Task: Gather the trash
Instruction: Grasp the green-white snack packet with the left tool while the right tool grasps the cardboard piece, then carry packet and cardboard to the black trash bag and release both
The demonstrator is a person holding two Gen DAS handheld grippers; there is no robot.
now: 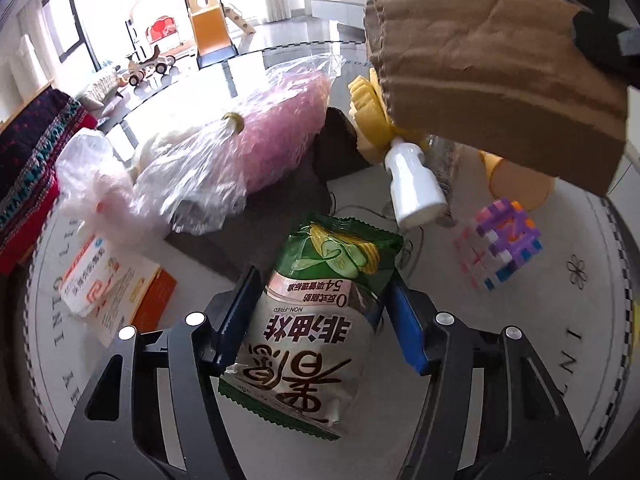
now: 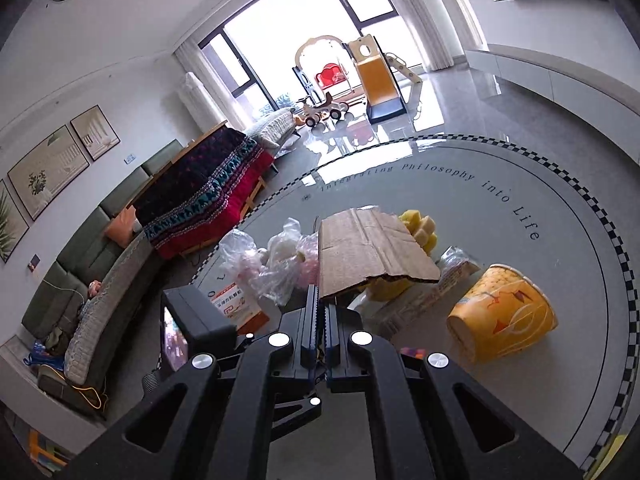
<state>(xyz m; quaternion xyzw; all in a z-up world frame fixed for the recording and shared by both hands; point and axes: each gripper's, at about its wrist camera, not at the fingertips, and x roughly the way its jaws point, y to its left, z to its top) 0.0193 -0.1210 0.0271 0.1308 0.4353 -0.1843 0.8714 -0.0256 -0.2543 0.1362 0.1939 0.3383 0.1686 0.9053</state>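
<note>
My left gripper has its blue fingers on both sides of a green and white snack bag, pressing its sides, on the round white rug. My right gripper is shut on the edge of a torn piece of brown cardboard and holds it in the air; it also shows in the left wrist view at the upper right. Below the cardboard lie a yellow paper bucket, a yellow sponge and crumpled plastic bags.
In the left wrist view, a clear bag with pink filling, a white bottle, a purple block toy and an orange and white box lie on the rug. A blanket-covered sofa stands on the left.
</note>
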